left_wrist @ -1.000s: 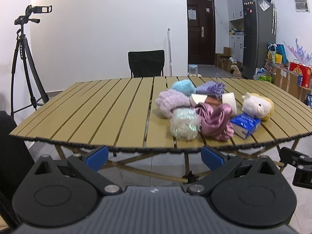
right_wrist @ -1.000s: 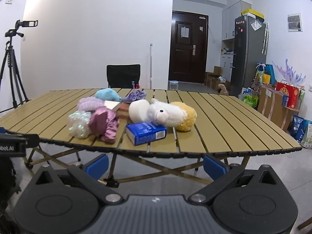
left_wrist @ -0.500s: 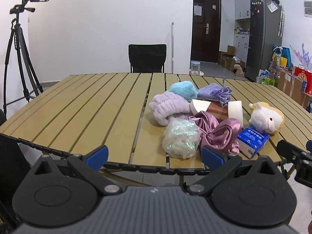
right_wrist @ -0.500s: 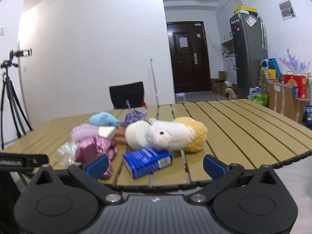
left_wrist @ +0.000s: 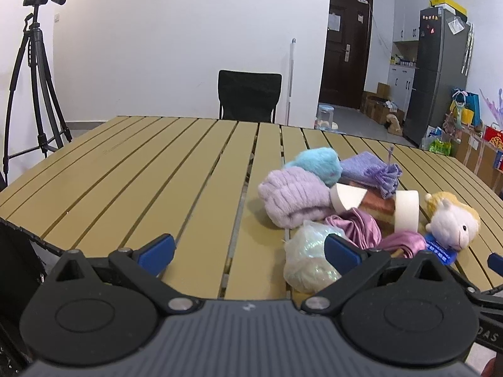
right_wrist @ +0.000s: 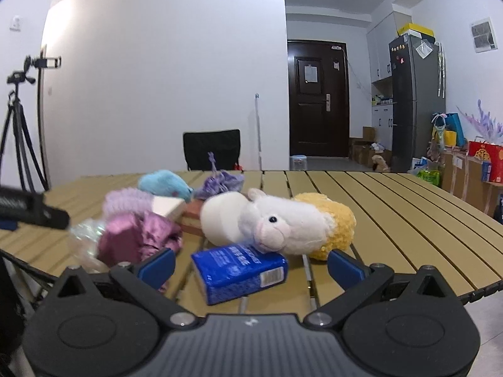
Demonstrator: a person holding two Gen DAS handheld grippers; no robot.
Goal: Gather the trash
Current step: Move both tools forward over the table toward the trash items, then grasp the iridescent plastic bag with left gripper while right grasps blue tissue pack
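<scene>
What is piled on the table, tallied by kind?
Plush toys: 2, white-and-yellow, blue
Cloth items: 3, lilac fuzzy, purple knit, pink satin
Paper cups: 2
Tissue pack: 1
Crumpled plastic bag: 1
Brown block: 1
Total: 10

A heap of things lies on the table, near its front edge. In front is a crumpled clear bag with a shiny film, touching a wrinkled pink satin cloth. Behind them are a lilac fluffy cloth, a light blue fluffy piece and a purple knitted cloth. A white paper cup lies on its side. A blue tissue pack lies flat, and the plush sheep leans its head on it.
</scene>
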